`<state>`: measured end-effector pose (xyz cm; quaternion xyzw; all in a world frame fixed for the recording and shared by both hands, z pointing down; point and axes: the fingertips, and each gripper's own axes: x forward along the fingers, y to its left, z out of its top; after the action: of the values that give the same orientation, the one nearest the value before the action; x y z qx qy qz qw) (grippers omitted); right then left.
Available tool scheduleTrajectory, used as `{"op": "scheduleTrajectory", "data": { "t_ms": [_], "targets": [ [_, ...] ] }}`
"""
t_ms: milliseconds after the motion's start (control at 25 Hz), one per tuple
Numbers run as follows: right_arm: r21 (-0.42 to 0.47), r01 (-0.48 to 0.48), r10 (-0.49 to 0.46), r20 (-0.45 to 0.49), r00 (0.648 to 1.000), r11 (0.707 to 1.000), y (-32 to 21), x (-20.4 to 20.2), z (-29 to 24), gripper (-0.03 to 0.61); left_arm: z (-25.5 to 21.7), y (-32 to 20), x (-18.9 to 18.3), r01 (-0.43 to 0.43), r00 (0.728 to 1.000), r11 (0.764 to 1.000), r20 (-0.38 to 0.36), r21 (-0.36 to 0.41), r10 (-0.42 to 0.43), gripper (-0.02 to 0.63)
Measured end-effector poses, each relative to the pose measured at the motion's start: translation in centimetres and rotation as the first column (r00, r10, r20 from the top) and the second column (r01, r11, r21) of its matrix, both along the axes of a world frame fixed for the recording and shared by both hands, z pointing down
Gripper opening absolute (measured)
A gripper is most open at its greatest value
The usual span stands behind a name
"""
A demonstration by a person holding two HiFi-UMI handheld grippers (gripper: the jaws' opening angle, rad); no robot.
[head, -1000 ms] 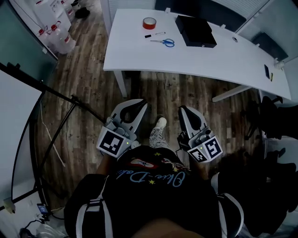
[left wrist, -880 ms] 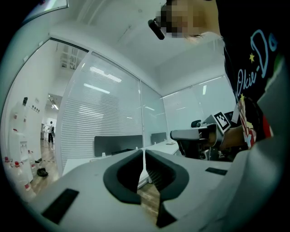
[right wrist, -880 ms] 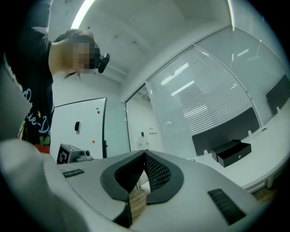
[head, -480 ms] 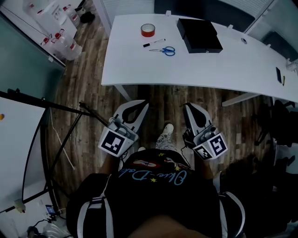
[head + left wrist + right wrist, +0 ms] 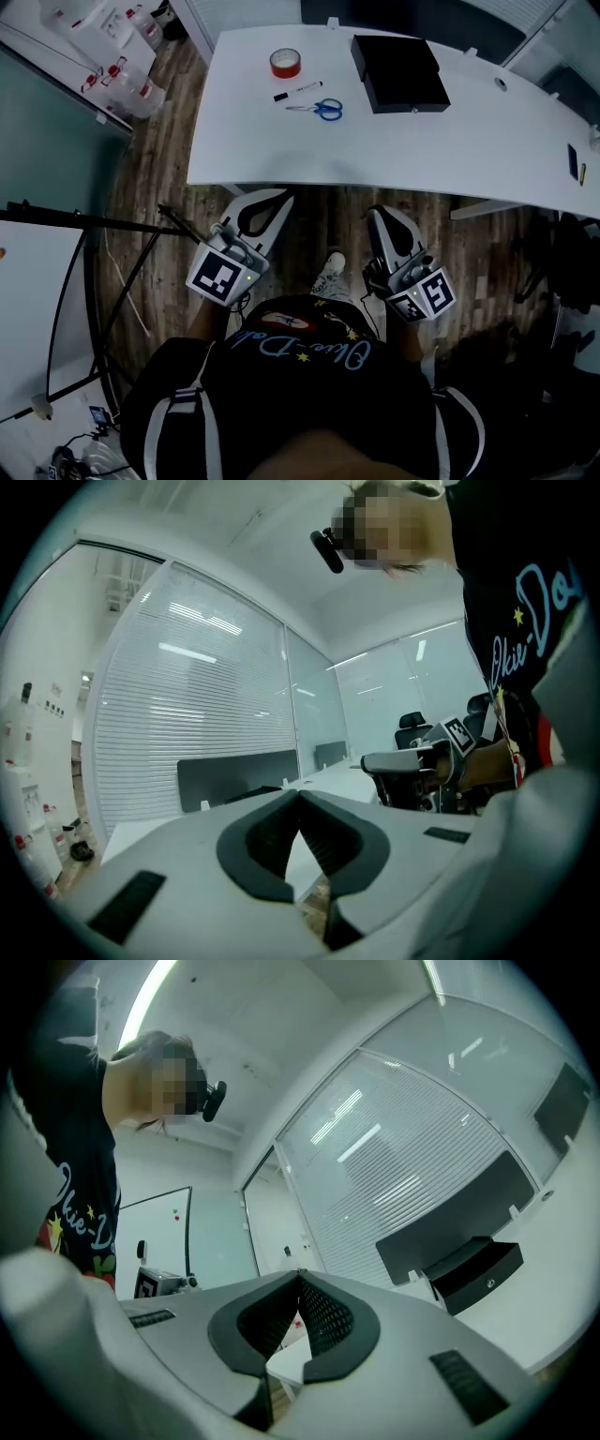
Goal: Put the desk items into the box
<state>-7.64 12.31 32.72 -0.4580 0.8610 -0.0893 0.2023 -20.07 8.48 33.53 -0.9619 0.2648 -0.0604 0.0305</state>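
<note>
The left tongs are closed tip to tip with nothing between them, and the right tongs are closed and empty in the same way. Both are held low in front of the person, over the wooden floor and just short of the near edge of the white bench. On the far part of the bench lie a red tape roll, a marker and blue scissors, well apart from the tongs, with the black box beside them. The box looks closed, but I am not sure from here. I judge this as the approach step: next, reach forward, open one pair and take the nearest item.
</note>
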Motion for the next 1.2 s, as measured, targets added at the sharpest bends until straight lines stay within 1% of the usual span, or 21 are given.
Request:
{"op": "scheduleTrajectory", "data": {
  "t_ms": [120, 280, 400, 760, 1000, 1200],
  "targets": [
    [-0.004, 0.027, -0.027, 0.036, 0.999, 1.000, -1.4, 0.9, 0.6, 0.031, 0.2, -1.2, 1.3, -0.007, 0.999, 1.000, 0.039, 0.029, 0.006, 0.000],
    [-0.011, 0.034, -0.033, 0.045, 0.998, 0.999, -2.6, 2.4, 0.9, 0.031, 0.4, -2.4, 2.8, 0.013, 0.999, 1.000, 0.043, 0.009, -0.013, 0.000],
    [-0.008, 0.035, -0.035, 0.047, 0.998, 0.999, -3.3, 3.6, 0.8, 0.031, 0.1, -3.1, 3.8, 0.021, 0.998, 1.000, 0.061, 0.013, -0.022, 0.000],
    [0.028, 0.067, -0.068, 0.064, 0.996, 0.997, -5.0, 6.7, -0.5, 0.031, -1.0, -5.1, 6.5, 0.068, 0.996, 0.997, 0.054, 0.027, -0.070, 0.000],
    [0.050, 0.092, -0.095, 0.073, 0.993, 0.995, -5.7, 7.2, -1.1, 0.031, -1.1, -5.5, 6.5, 0.105, 0.991, 0.994, 0.081, 0.027, -0.106, 0.000],
    [0.036, 0.108, -0.110, 0.057, 0.992, 0.993, -6.1, 6.5, -0.9, 0.031, -1.3, -5.9, 5.8, 0.121, 0.990, 0.992, 0.073, 0.027, -0.123, 0.000]
  ]
}}
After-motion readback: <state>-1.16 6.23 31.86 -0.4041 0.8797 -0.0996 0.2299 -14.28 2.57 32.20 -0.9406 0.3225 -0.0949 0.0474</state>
